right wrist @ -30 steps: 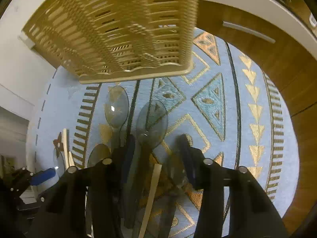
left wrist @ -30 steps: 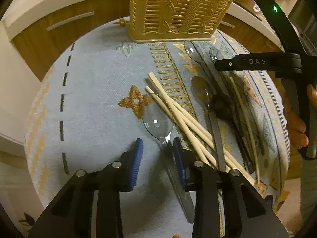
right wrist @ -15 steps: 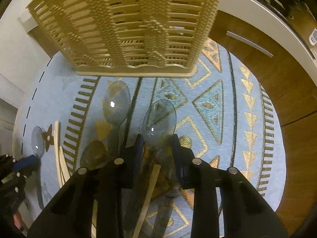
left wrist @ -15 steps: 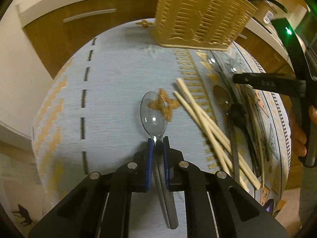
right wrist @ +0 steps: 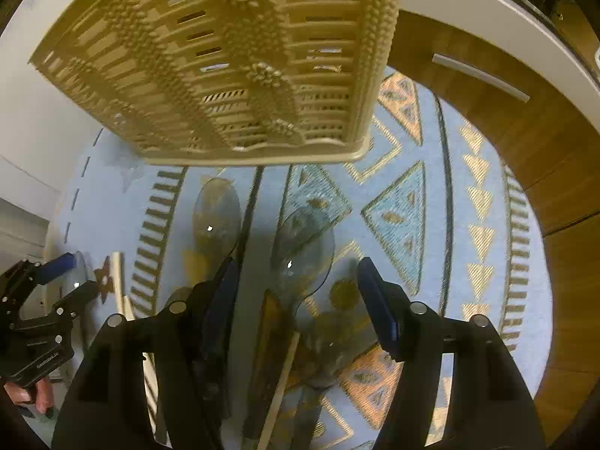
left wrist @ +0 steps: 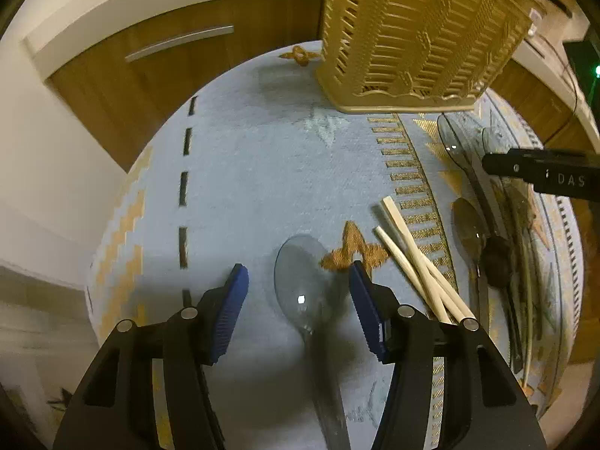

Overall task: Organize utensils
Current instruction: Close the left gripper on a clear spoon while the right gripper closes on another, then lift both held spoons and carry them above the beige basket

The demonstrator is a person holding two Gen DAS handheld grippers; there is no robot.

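Pale blue, gold and tan all round.
I see a pale blue cloth (left wrist: pixel 262 172) with gold zigzags and dark dashes at left, a tan slatted basket (left wrist: pixel 420 33) upper right, blue pads (left wrist: pixel 228 315) on black fingers, cream chopsticks (left wrist: pixel 416 258), and clear smoky spoons (right wrist: pixel 303 258).

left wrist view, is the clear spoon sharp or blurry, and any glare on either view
Left wrist view: the clear spoon has a sharp bowl with one small white glint, while its handle smears into blur between the open left gripper. Right wrist view: similar pinpoint glints on two spoon bowls, warm dim light, strong fisheye bending of the utensil basket.
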